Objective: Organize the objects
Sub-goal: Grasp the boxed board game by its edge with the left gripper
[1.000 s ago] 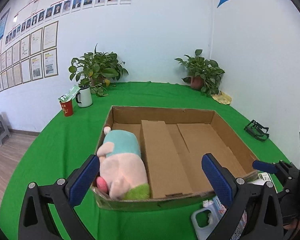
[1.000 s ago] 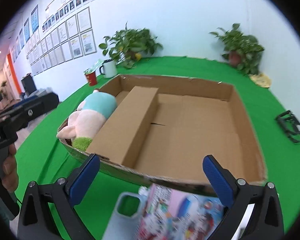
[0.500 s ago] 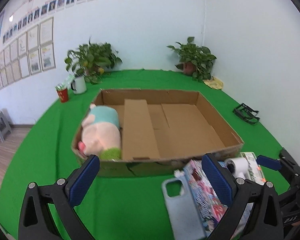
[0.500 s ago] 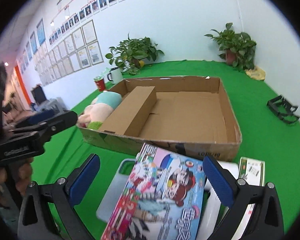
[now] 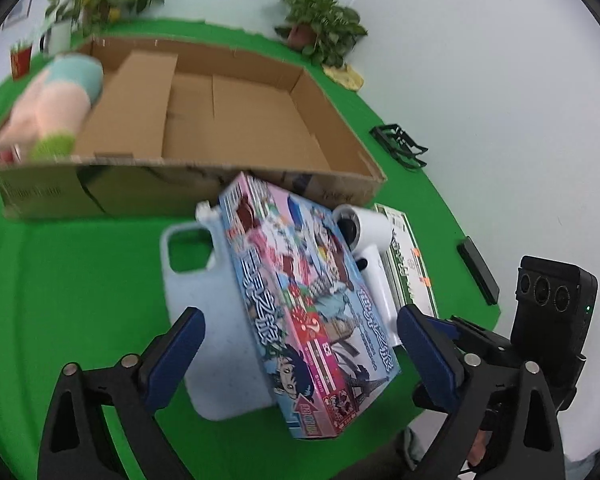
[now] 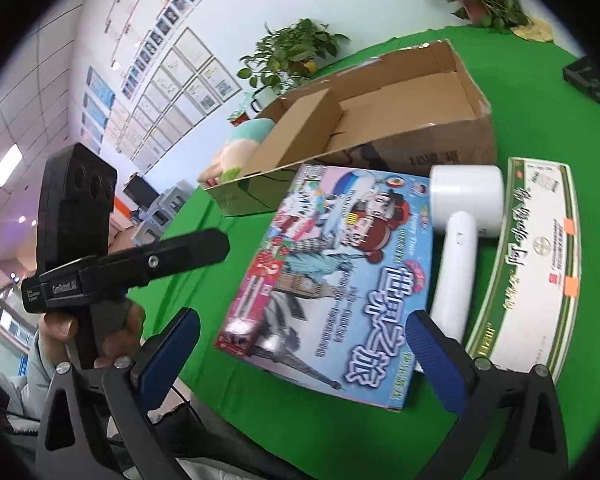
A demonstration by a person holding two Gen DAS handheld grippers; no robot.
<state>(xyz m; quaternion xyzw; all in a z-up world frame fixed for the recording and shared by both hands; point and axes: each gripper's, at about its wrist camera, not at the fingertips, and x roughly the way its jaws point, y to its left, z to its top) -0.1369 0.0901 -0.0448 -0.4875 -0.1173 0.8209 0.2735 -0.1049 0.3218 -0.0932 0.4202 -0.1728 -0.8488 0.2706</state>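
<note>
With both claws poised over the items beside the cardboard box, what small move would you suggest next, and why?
Probably lower the left claw onto the colourful game box. Its closing jaws already straddle that box, which lies topmost on the phone case, outside the cardboard box.

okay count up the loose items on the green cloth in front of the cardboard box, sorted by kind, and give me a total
Boxes: 2, game box and green-trimmed carton
Phone cases: 1, pale blue phone case
White handled devices: 1, white device
Total: 4
</note>
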